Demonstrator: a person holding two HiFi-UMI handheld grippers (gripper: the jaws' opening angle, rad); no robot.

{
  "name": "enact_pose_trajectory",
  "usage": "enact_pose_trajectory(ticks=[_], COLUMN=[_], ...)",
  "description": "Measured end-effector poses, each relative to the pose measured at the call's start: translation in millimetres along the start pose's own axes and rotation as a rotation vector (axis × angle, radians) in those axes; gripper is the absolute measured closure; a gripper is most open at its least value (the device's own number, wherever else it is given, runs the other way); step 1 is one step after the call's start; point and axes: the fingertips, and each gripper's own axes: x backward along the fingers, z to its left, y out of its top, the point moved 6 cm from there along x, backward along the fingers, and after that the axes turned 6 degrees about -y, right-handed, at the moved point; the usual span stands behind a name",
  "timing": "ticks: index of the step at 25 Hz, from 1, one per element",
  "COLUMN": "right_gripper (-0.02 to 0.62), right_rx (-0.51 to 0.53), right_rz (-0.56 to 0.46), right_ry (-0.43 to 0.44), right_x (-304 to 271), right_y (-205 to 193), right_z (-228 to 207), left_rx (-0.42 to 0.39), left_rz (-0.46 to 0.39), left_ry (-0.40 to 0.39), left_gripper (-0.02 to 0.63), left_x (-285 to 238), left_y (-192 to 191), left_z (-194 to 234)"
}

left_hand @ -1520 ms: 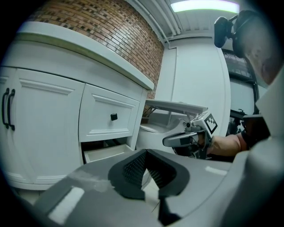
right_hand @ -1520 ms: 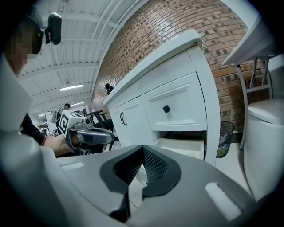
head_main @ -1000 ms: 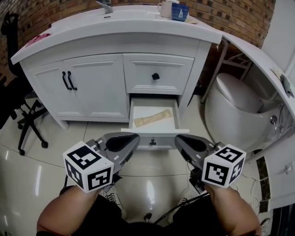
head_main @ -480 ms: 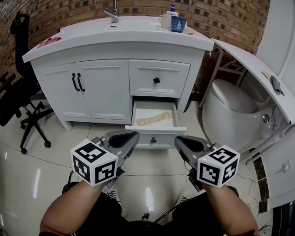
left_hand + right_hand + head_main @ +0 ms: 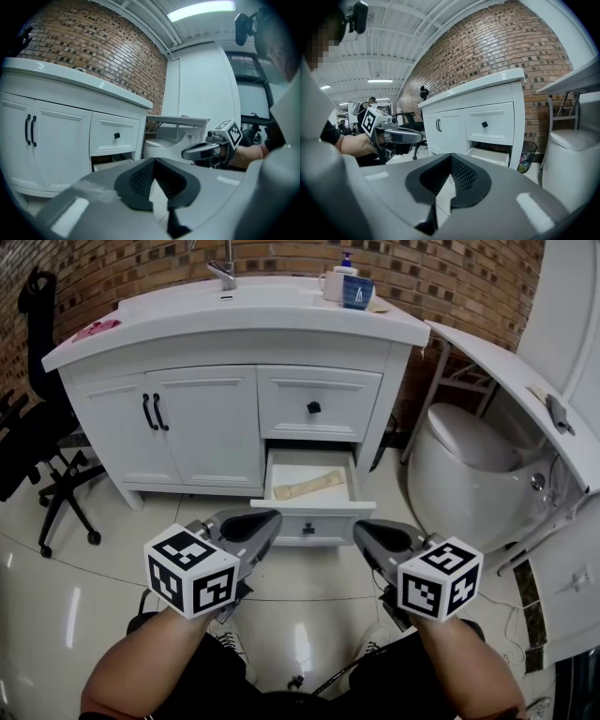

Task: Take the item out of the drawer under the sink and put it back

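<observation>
Both of my tongs were clenched on nothing. The left tongs [image 5: 270, 518] and the right tongs [image 5: 362, 527] hung side by side just short of the open drawer [image 5: 314, 524], clear of its front panel and pointing toward it. Inside the drawer lay the item [image 5: 307, 487], a flat beige strip, slanted across the bottom. Directly above the drawer was a shut upper drawer [image 5: 317, 407], with the sink top [image 5: 244, 306] higher up. Left of the drawer stood the cabinet doors [image 5: 187, 427], and right of it the toilet [image 5: 469, 460].

The right hand-held gripper [image 5: 362, 529] has edged slightly inward.
</observation>
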Motion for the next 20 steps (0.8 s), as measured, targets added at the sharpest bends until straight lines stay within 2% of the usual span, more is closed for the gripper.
enact_pose_trajectory(ticks=[8,20], right_gripper=[0.592,0.592], right_rx=[-0.036,-0.035], right_rz=[0.005,0.006], right_ry=[0.024,0.027], right_x=[-2.6,-2.9], right_y=[0.2,0.7], right_z=[-1.2,0.3], left_rx=[-0.001,0.004], left_rz=[0.006,0.010], left_ry=[-0.013,-0.007], left_gripper=[0.600,0.600], left_x=[0.6,1.8], left_y=[-1.2,-3.2], left_z=[-2.5,-1.9])
